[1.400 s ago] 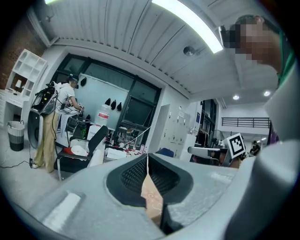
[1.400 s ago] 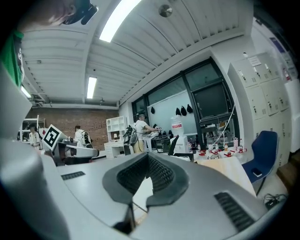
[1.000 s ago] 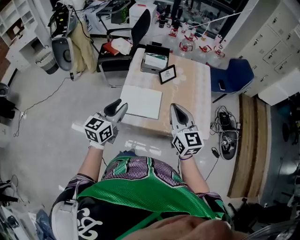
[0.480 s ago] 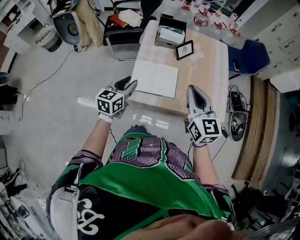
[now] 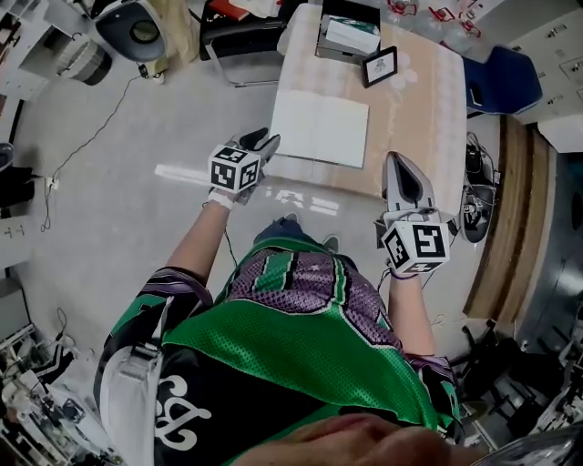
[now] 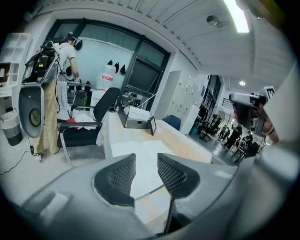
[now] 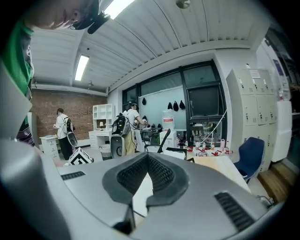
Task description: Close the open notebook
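Observation:
The open notebook (image 5: 319,127) lies flat with its white pages up, near the front left of the light wooden table (image 5: 419,109). My left gripper (image 5: 266,142) hovers at the table's front left corner, beside the notebook's left edge. It is open, with nothing between its fingers. In the left gripper view the notebook (image 6: 145,146) shows just beyond the left gripper (image 6: 146,171). My right gripper (image 5: 404,169) hangs at the table's front edge, to the right of the notebook, its tips together and empty. The right gripper (image 7: 147,158) view shows a sliver of white page (image 7: 140,192) behind the jaws.
A black box with white things in it (image 5: 349,35) and a small framed picture (image 5: 379,65) stand at the table's far end. A black office chair (image 5: 239,25) is at the far left, a blue chair (image 5: 499,77) to the right. Cables (image 5: 91,136) cross the floor.
Both grippers have sunk toward the table's front edge, the left one farther. The table now sits higher in the head view. Neither pair of jaws has changed.

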